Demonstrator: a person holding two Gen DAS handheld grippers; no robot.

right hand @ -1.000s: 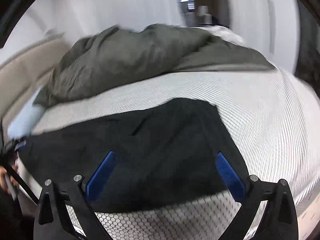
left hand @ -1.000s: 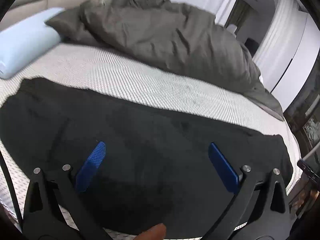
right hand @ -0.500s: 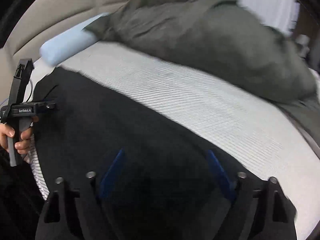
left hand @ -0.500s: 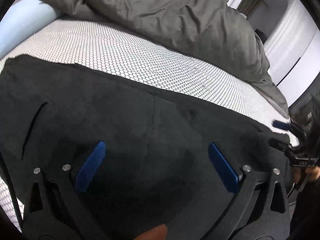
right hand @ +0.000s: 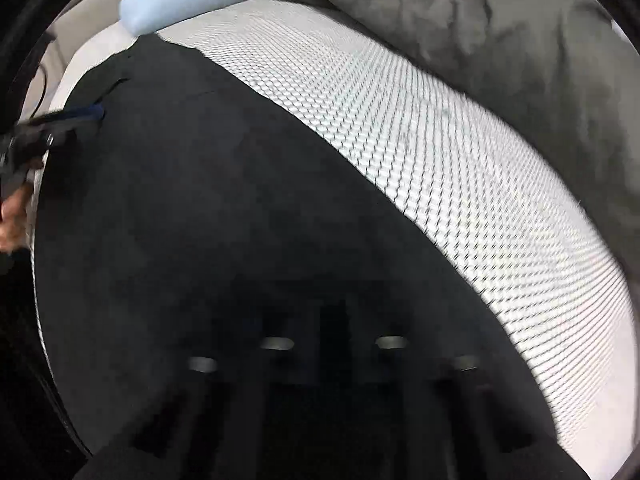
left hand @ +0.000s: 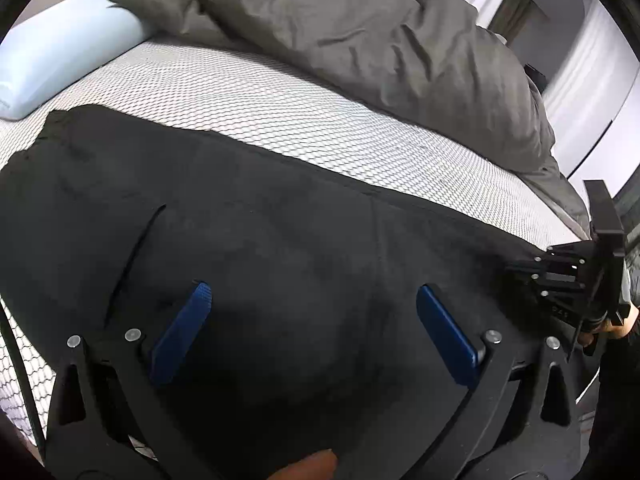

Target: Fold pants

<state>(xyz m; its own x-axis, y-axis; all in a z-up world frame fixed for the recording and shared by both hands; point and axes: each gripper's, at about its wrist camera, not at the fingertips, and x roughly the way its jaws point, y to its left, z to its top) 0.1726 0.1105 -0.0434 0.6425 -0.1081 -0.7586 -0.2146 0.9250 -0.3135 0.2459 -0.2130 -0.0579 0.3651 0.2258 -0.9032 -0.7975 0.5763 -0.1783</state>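
The right gripper [right hand: 334, 336], which stood wide over the bed a second earlier, had swung down to the black pants [left hand: 280, 264] and its jaws had just been closing. In its own view they stood together, dark against dark cloth. Fabric probably sat pinched between them, though blur hid the pads there. From the left wrist view the same tool [left hand: 532, 276] sat at the far right end of the pants, at the leg's edge, near the mattress [left hand: 260, 92] border.

The left gripper [left hand: 312, 320] had dropped closer to the pants over that second, the garment filling more of its view. Its blue fingers [left hand: 180, 332] were spread wide, one either side of a stretch of cloth near the pocket slit, pressing on nothing. A fingertip of the person's hand [left hand: 308, 466] showed at the bottom edge.

The pants lay flat and lengthwise on the mattress, along its near edge, the waist end toward the pale blue pillow [left hand: 60, 60] and the crumpled grey duvet [left hand: 380, 40] well beyond them. With one end apparently taken and the other not yet gripped, the first fold seemed about to begin.
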